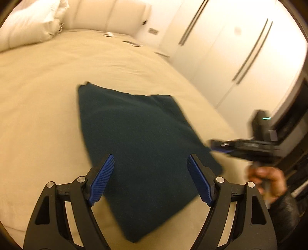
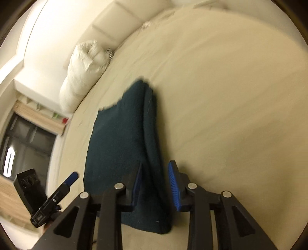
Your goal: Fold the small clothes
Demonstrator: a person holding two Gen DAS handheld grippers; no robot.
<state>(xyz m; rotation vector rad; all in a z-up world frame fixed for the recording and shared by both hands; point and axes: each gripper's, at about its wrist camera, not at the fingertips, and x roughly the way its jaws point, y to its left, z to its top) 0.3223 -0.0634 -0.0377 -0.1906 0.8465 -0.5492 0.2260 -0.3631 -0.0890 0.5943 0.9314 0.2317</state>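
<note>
Cloth [image 1: 138, 146], dark teal and folded into a thick rectangle, lies flat on the beige bedsheet [image 1: 38, 96], toward the near edge of the bed. We see our left gripper [image 1: 151, 174] poised above the cloth's near end with its blue pads spread wide and nothing between them. From the right wrist view, our right gripper [image 2: 155, 182] sits at the cloth's folded right edge; its jaws stand part open, and the doubled edge runs up between the two pads [image 2: 174, 184]. The left pad lies against the fabric while a gap shows at the right one, so we see no pinch on it. In the left view the right gripper is blurred at the cloth's right corner, held by a hand [image 1: 267, 180] in a dark sleeve. A white pillow [image 1: 28, 23] rests against the padded headboard [image 1: 107, 17], well apart from the cloth. Wardrobe doors [image 1: 221, 48] stand beyond the bed.
</note>
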